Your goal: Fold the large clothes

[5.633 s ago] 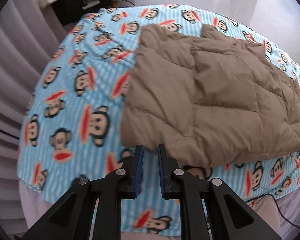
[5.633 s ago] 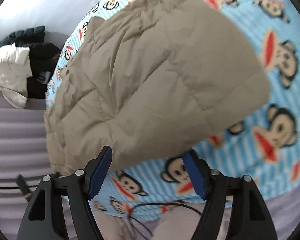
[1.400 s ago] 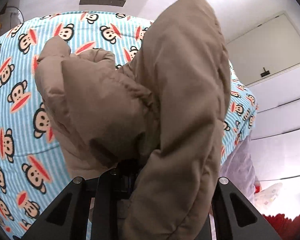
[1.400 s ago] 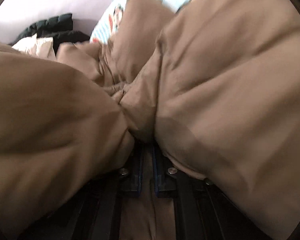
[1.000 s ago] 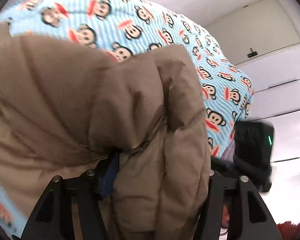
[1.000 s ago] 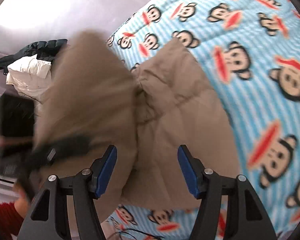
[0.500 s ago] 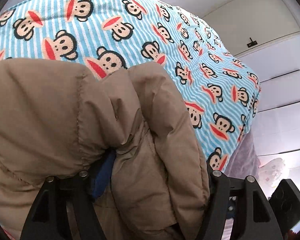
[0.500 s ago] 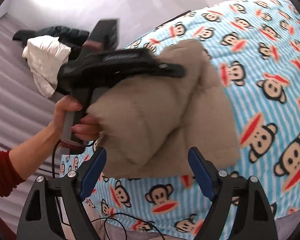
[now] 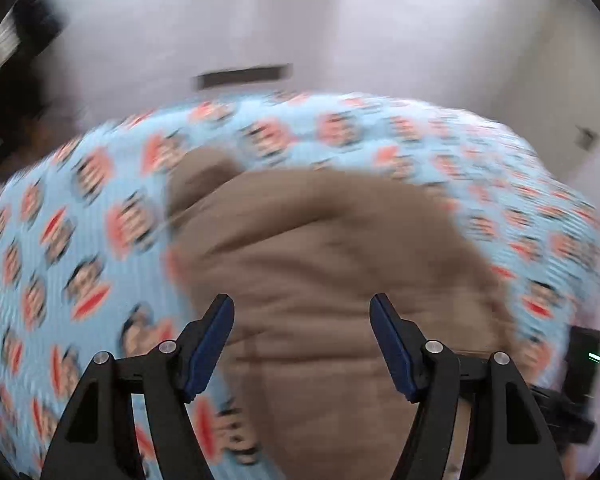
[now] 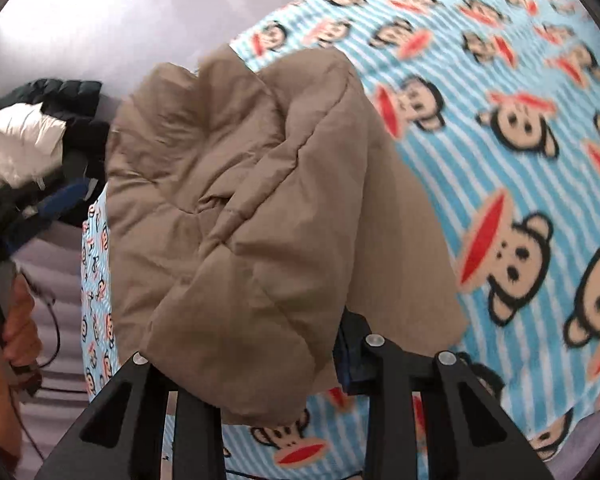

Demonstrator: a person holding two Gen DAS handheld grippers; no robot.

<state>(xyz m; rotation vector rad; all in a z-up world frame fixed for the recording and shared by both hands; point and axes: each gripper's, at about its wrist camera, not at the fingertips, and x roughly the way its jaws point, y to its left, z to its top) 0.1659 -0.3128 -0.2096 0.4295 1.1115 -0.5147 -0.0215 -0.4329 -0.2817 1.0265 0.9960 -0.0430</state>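
A tan quilted puffer jacket (image 9: 340, 272) lies folded in a thick bundle on the bed with the blue monkey-print blanket (image 9: 80, 240). My left gripper (image 9: 302, 344) is open and empty, its jaws wide apart just above the jacket's near edge. In the right wrist view the jacket (image 10: 260, 208) bulges between my right gripper's (image 10: 256, 360) spread jaws and hides the left finger; the right blue pad (image 10: 346, 356) shows beside the fabric. The blanket (image 10: 520, 160) lies to the right.
A pile of black and white clothes (image 10: 32, 136) lies beyond the bed's far left end. The hand holding the left gripper (image 10: 16, 320) shows at the left edge. A white wall (image 9: 340, 40) stands behind the bed.
My left gripper has let go of the jacket and pulled back, so the folded bundle now lies in front of it. My right gripper has moved in against the jacket's near edge.
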